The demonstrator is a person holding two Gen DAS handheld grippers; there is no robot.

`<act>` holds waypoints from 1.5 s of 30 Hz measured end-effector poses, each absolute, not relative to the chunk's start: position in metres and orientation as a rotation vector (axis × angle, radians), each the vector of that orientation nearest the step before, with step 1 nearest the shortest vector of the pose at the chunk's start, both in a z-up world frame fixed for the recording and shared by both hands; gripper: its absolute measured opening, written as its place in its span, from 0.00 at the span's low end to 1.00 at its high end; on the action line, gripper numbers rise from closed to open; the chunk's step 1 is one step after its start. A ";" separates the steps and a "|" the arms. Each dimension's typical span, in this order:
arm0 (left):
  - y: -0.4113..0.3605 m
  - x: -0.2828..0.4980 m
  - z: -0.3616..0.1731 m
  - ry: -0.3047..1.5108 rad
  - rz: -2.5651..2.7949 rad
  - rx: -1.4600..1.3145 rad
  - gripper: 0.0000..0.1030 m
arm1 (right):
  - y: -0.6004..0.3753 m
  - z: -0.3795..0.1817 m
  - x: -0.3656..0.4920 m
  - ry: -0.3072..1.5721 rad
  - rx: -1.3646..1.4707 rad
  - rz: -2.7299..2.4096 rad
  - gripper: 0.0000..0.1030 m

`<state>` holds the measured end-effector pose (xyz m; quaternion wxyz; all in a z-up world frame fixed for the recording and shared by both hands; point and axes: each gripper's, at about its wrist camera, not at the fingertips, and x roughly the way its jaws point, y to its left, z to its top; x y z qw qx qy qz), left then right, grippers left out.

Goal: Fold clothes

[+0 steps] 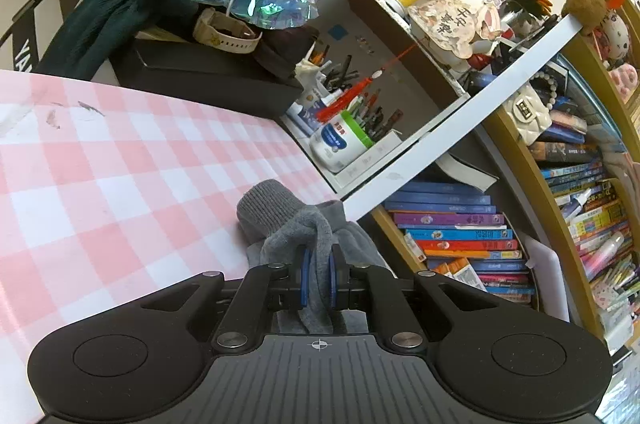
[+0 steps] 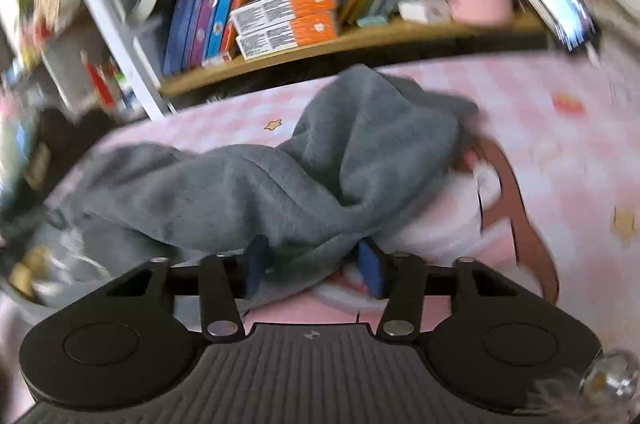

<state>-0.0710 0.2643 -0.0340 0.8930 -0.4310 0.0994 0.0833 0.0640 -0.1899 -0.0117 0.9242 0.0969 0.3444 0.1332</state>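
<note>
Garment: grey knit garment (image 2: 280,183), heaped and creased on the pink-checked counter (image 1: 120,163); a ribbed cuff (image 1: 264,207) lies at 12 o'clock of the left tool.
Left-wrist view only: cuff end of the garment at the counter's edge; black box (image 1: 208,79) at 11 o'clock; pen holder (image 1: 348,127) and white bottle (image 1: 340,143) in a shelf compartment at 1 o'clock; stacked books (image 1: 460,236) at 3 o'clock.
Right-wrist view only: the broad body of the garment spread from 9 to 1 o'clock; a brown strap (image 2: 516,207) and white cloth (image 2: 440,224) beside it at 2 o'clock; two orange boxes (image 2: 288,23) on the bookshelf at 12 o'clock. Picture blurred.
Left tool (image 1: 319,278): clenched, blue pads (image 1: 306,278) almost together, pinching a fold of the grey fabric.
Right tool (image 2: 316,264): jaws part-way apart, a bunched fold of the garment between them; blue pads (image 2: 370,270) against the cloth on both sides, gripping it.
</note>
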 end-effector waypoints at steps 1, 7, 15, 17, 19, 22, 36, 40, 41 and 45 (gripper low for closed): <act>0.264 -0.071 -0.034 0.207 0.169 -0.890 0.09 | -0.189 -0.009 0.072 0.703 0.211 0.286 0.14; 0.260 -0.067 -0.032 0.218 0.115 -0.867 0.09 | -0.206 0.072 0.069 0.350 0.350 0.312 0.08; 0.256 -0.061 -0.032 0.251 0.075 -0.847 0.09 | -0.234 0.030 -0.009 0.521 0.320 0.206 0.08; 0.254 -0.059 -0.031 0.261 0.077 -0.834 0.09 | -0.244 0.010 -0.029 0.605 0.349 0.195 0.08; 0.253 -0.058 -0.031 0.269 0.078 -0.829 0.10 | -0.249 -0.002 -0.048 0.654 0.379 0.203 0.08; 0.253 -0.058 -0.032 0.275 0.083 -0.831 0.12 | -0.250 -0.009 -0.062 0.677 0.418 0.228 0.08; 0.254 -0.057 -0.033 0.291 0.078 -0.836 0.23 | -0.272 -0.020 -0.005 0.712 0.641 0.211 0.33; 0.252 -0.056 -0.032 0.293 0.074 -0.828 0.23 | -0.259 0.001 0.016 0.653 0.539 0.254 0.08; 0.252 -0.056 -0.032 0.293 0.074 -0.826 0.23 | -0.256 0.017 0.011 0.568 0.502 0.254 0.08; 0.252 -0.056 -0.032 0.291 0.074 -0.827 0.23 | -0.246 0.063 -0.025 0.340 0.406 0.281 0.08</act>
